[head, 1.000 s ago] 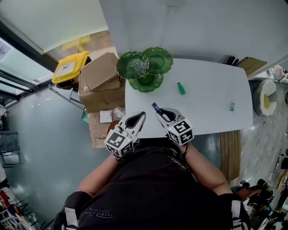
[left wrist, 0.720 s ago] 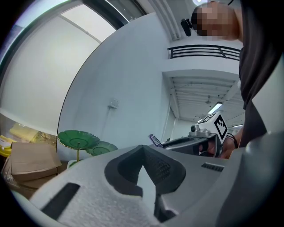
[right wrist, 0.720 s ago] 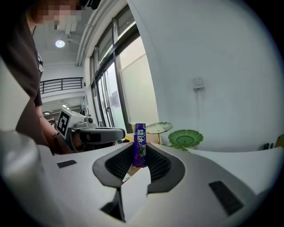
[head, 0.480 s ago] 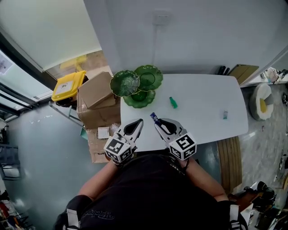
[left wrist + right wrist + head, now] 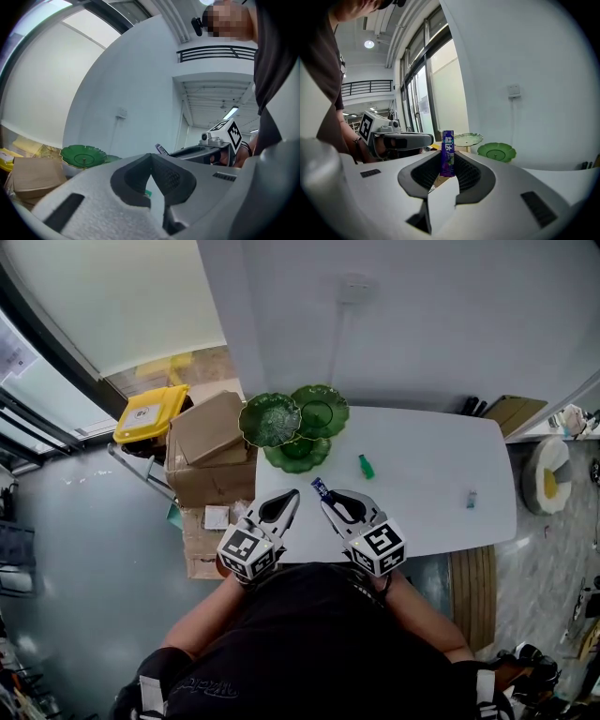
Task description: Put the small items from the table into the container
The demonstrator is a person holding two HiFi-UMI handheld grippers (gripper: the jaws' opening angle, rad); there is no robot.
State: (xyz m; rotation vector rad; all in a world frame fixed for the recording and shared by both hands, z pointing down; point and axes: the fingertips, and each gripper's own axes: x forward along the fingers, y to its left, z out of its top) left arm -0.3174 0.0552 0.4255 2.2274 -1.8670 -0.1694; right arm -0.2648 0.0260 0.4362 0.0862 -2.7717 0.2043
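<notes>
Slip risk first: right gripper [image 5: 325, 495] pinches the purple gum stick [image 5: 448, 152] by its lower end only, upright, over the near edge of the white table [image 5: 422, 521]. The glossy wrapper could pivot or slide out in transit and drop past that edge. Left gripper [image 5: 289, 498] has its jaws together, nothing in them. Tabletop smooth, matte. Farther out lie a small green item [image 5: 366, 466] and a small pale item [image 5: 472, 499], well apart. At the far-left corner, green scalloped dishes [image 5: 298, 418], glassy and overlapping; their shallow rims may let a dropped stick skate out.

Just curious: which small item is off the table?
The purple gum pack, gripped in the right tongs; the green item and pale item lie on the table.
</notes>
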